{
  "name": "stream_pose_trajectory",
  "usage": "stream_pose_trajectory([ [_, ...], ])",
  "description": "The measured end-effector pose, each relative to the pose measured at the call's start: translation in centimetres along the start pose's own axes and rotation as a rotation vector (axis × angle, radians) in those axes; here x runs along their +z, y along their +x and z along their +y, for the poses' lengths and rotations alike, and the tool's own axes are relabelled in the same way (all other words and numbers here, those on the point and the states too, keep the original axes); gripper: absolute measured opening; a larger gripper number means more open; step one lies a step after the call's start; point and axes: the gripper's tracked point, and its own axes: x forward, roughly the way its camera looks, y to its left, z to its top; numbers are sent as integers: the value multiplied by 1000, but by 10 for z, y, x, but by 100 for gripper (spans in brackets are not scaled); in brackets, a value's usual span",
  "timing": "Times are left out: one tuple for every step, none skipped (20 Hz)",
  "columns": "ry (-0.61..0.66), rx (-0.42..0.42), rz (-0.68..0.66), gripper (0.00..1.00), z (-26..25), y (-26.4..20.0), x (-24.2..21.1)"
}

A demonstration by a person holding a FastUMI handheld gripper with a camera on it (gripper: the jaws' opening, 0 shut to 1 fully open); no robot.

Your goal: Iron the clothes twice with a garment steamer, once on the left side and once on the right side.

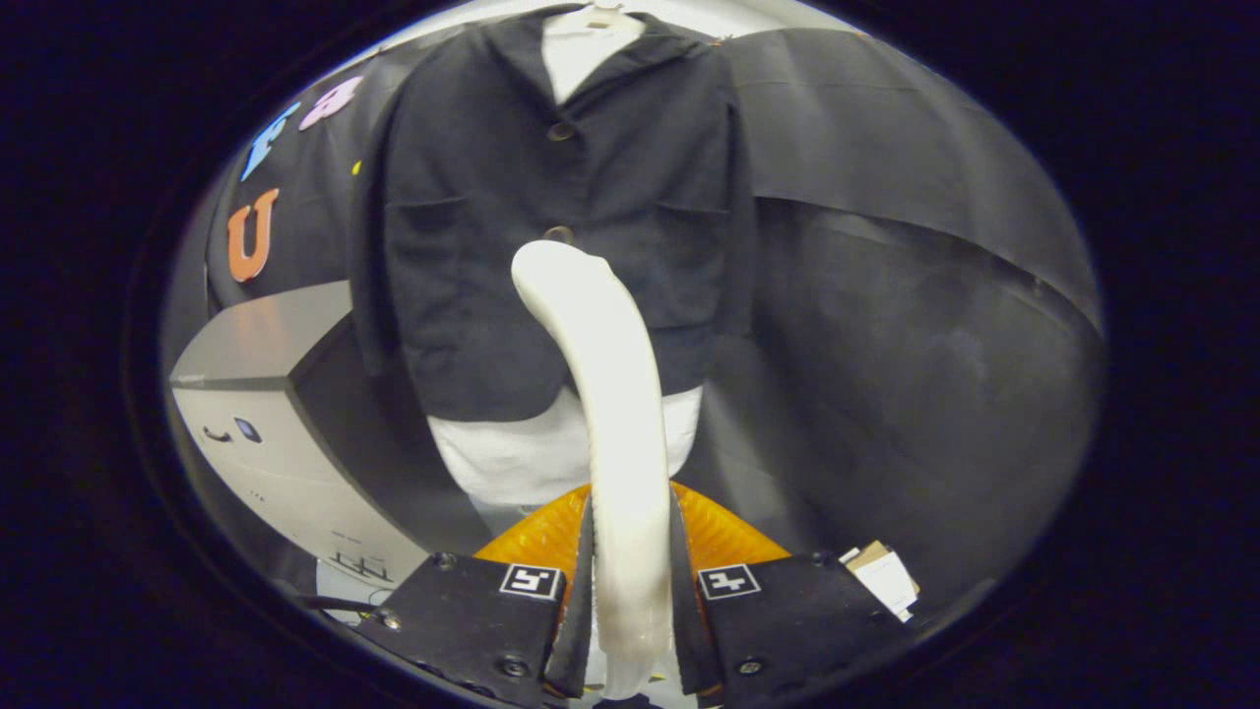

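A dark buttoned jacket hangs over a white mannequin torso straight ahead of me. A white garment steamer rises from between my fingers and curves up and to the left, its head lying near the jacket's middle button. Whether the head touches the cloth I cannot tell. My gripper is shut on the steamer's handle, one finger pressing each side. Part of the jacket's front and lower hem is hidden behind the steamer.
A grey-white cabinet stands to the left of the mannequin. Black cloth drapes the wall to the right. An orange ribbed part sits just behind my fingers, and a small paper tag lies low right.
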Motion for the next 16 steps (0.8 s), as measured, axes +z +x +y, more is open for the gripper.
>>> stream_pose_trajectory([
  [32,-7,-10,38,-14,-3,9],
  [62,-18,-21,38,-30,-5,19],
  [87,-30,-38,38,-45,-7,31],
  [113,-37,-59,38,-60,-8,46],
  [130,-40,-74,38,-70,-10,60],
  [151,-40,-93,38,-81,-12,75],
  [172,-38,-115,38,-90,-14,92],
  [193,-37,-140,38,-98,-14,111],
  [213,-32,-171,38,-106,-14,135],
  [224,-28,-199,38,-111,-14,155],
  [235,-24,-230,38,-115,-15,177],
  [245,-17,-261,38,-117,-14,201],
  [250,-7,-289,38,-119,-13,223],
  [258,1,-314,38,-121,-13,242],
  [262,13,-342,37,-119,-12,264],
  [267,23,-366,37,-116,-11,283],
])
